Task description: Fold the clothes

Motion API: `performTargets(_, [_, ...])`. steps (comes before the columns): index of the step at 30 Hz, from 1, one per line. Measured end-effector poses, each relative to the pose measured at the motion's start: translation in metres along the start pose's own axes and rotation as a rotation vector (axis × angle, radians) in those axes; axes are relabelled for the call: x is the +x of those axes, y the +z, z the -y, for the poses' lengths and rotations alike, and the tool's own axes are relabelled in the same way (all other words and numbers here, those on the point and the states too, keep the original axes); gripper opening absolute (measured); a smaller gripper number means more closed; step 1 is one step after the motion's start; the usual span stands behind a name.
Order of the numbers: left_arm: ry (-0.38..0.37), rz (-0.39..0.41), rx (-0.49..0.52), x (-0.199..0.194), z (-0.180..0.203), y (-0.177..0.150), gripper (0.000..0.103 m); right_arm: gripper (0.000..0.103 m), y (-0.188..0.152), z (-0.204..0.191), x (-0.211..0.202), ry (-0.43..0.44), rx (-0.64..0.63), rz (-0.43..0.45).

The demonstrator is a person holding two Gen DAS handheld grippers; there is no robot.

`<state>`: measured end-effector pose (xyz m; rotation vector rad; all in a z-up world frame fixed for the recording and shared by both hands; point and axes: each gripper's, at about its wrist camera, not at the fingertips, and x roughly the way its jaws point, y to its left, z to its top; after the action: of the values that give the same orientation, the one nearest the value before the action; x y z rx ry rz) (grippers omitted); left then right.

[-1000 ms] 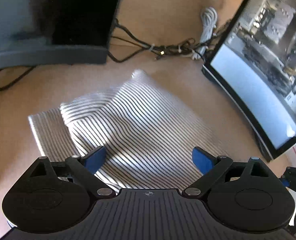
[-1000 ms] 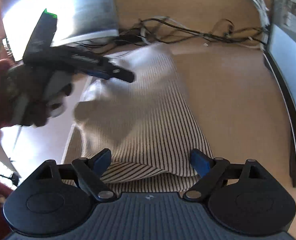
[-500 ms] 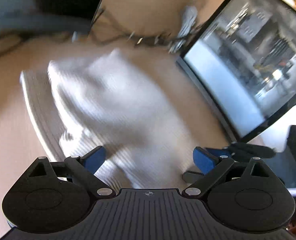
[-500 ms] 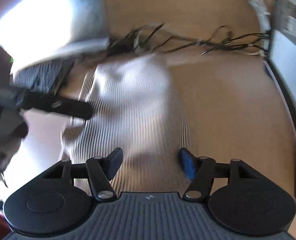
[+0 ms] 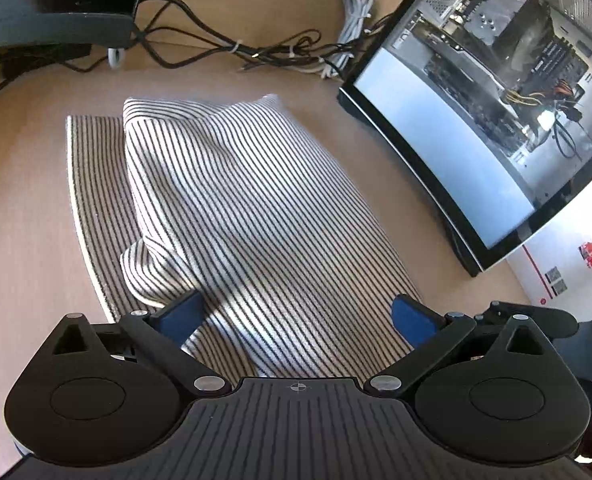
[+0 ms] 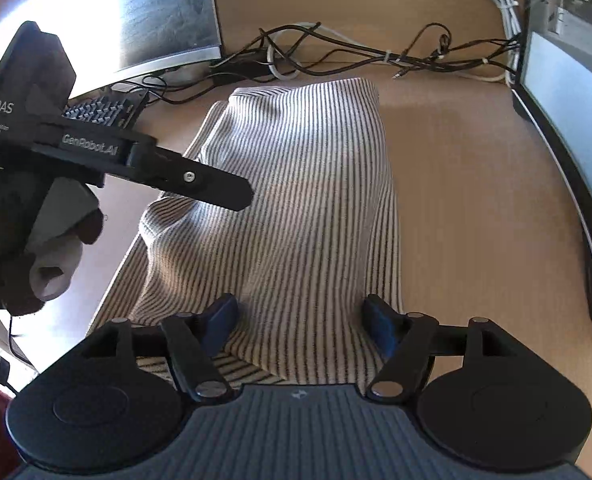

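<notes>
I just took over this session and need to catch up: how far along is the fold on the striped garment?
Partly done. The striped garment lies on the desk with one layer already folded over a flat strip still showing at its side. Nothing is held: the left gripper and right gripper are both open over its near edge, the right one's jaws having just widened. Left: smooth the bunched corner and make the final fold.

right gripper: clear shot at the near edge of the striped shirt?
Probably yes. The right gripper hangs open over the striped shirt, near edge between its fingers, nothing else there. The left gripper is off to the side.
</notes>
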<state>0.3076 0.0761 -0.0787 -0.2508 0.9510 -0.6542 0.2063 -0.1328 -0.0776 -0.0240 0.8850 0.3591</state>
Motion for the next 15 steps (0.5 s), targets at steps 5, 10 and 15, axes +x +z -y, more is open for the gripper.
performTargets(5, [0.059,0.05,-0.081,-0.028,-0.015,0.004,0.102,0.078,0.005,-0.003,-0.004,-0.048,-0.056,-0.001])
performTargets(10, [0.175,0.117,-0.052,-0.069,-0.02,-0.005,0.103,0.078,0.006,-0.024,-0.014,-0.131,-0.202,0.014])
performTargets(15, [0.275,0.105,-0.003,-0.086,-0.015,-0.028,0.103,0.078,0.003,-0.056,-0.044,-0.071,-0.413,0.028])
